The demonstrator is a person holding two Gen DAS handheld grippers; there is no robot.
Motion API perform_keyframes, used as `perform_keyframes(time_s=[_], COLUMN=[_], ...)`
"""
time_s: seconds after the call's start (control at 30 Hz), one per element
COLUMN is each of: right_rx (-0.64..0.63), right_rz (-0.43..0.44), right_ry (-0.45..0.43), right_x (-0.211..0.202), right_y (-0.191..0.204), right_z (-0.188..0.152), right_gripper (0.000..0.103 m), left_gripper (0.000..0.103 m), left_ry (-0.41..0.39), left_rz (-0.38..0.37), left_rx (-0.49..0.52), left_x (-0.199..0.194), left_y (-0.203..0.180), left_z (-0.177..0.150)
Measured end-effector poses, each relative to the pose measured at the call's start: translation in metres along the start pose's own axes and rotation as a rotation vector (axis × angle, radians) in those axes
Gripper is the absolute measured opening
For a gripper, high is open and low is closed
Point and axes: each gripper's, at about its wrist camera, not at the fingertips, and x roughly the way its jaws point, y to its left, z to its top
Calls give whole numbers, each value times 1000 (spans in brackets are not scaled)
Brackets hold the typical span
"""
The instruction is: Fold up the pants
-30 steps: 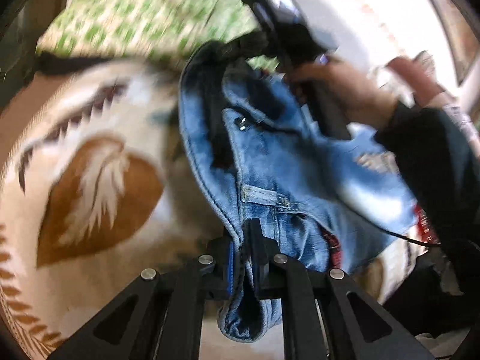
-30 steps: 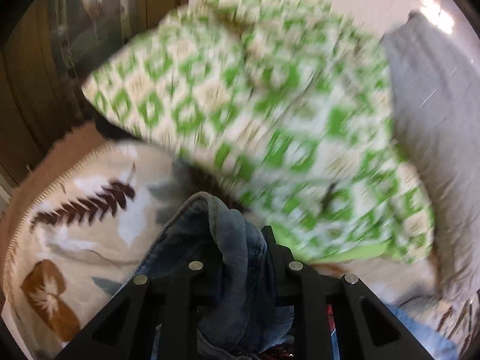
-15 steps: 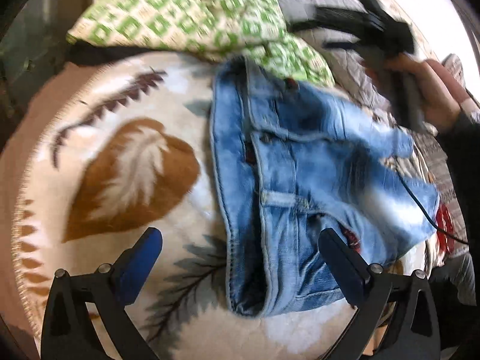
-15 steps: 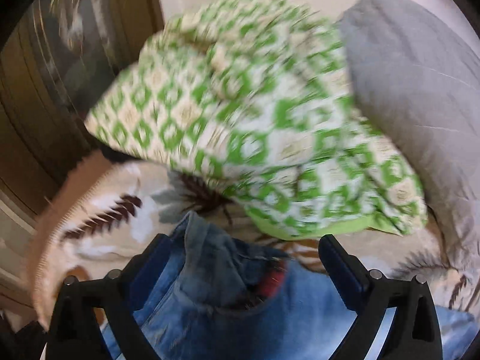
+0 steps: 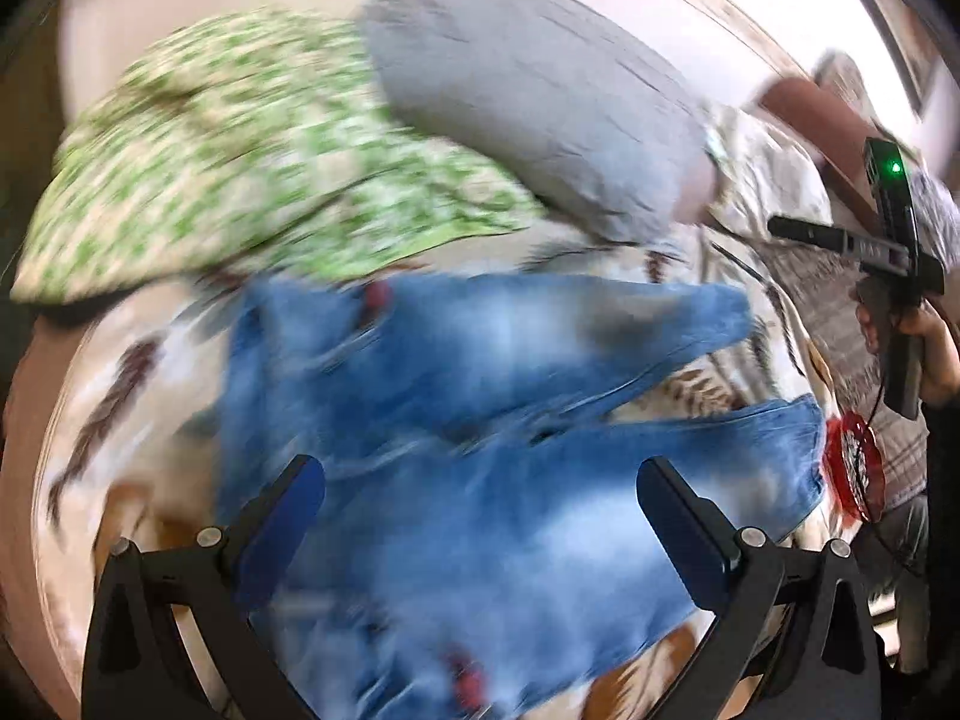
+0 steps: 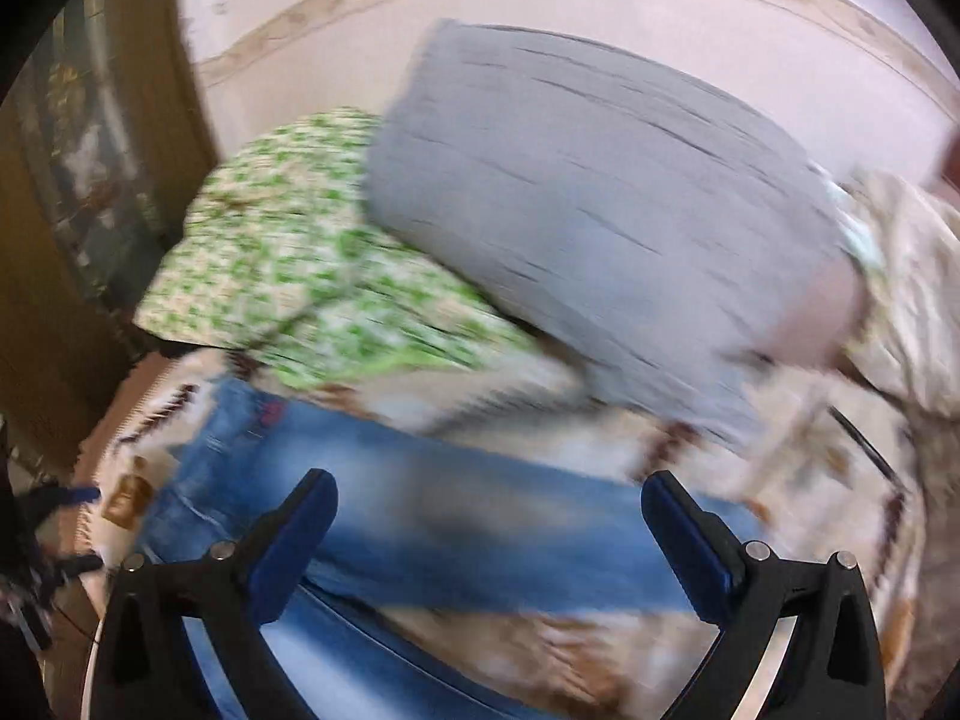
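Hanging above the bed, the left claw (image 5: pixel 480 516) stands spread wide, its two blue-padded fingers (image 5: pixel 282 528) well apart with nothing pinched between them. The right claw (image 6: pixel 489 531) is spread just as wide and grips nothing either.

The blue jeans (image 5: pixel 480 420) lie loose on the cream blanket (image 5: pixel 120 450) with its brown leaf print. Both pictures are smeared by motion, so seams and pockets cannot be made out.

From the left claw's camera, both legs of the jeans show, forked apart and running toward the right side of the picture, with the waist end toward the left. Beyond them sit a green-patterned pillow (image 5: pixel 240 150) and a grey pillow (image 5: pixel 540 108), the grey one overlapping the green. At the far right a hand (image 5: pixel 936 354) holds the handle of the right claw, and a red patterned thing (image 5: pixel 855 468) lies just past the nearer leg's cuff.

The right claw's camera shows less of the jeans, mainly one leg crossing the picture, but adds a dark wooden panel (image 6: pixel 72 240) at the left edge, beside the bed.
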Motion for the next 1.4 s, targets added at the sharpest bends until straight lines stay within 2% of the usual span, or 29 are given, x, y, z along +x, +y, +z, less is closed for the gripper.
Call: perform_keyframes(time_s=[0.13,0.2,0.3,0.4,0.6,0.7,0.8,0.97,1.03,1.07,1.13,1.17,1.23,1.27,1.3,1.33,1.4], right_rx=[96,143,220,315,459,500,500,543,545,547,541,529,515,507,490,478,464], right_rz=[-22,-24,-2,43,110,125,126,194,215,233,263,264,259,254,238,230,227], right_ry=[51,77,115,186,303,343,386,418,433,437,436,437,434,429,424,418,407], right_x=[-11,-11,-3,22,80,109,133,164,172,176,180,182,183,184,183,182,181], right_y=[-72,-104,-142,-174,-214,-228,-234,-242,-242,-242,-238,-236,-233,-232,-230,-229,-227], right_z=[-19,-26,-33,-36,-37,-40,-42,-44,-43,-43,-40,-38,-34,-33,-31,-31,-31], right_gripper=[102,102,102,102,102,102,102,90,79,76,63,59,45,42,37,30,17], left_gripper=[103,103,103,103,103,103,103,103,101,99,90,84,77,69,58,52,19], left_ry=[52,57,74,89,143,188,236,290,320,332,346,354,372,381,383,383,379], left_rz=[-48,-58,-51,-69,-51,-36,-56,-104,-113,-121,-138,-145,-155,-156,-155,-154,-135], left_rx=[153,269,442,553,579,544,506,502,502,499,497,497,503,513,520,525,537], left_x=[31,44,65,93,157,193,222,250,261,264,269,270,274,276,276,276,275], left_y=[-48,-70,-95,-109,-108,-98,-89,-85,-82,-81,-80,-80,-81,-82,-84,-85,-89], left_z=[54,77,95,103,120,128,136,142,142,142,143,142,140,139,137,137,136])
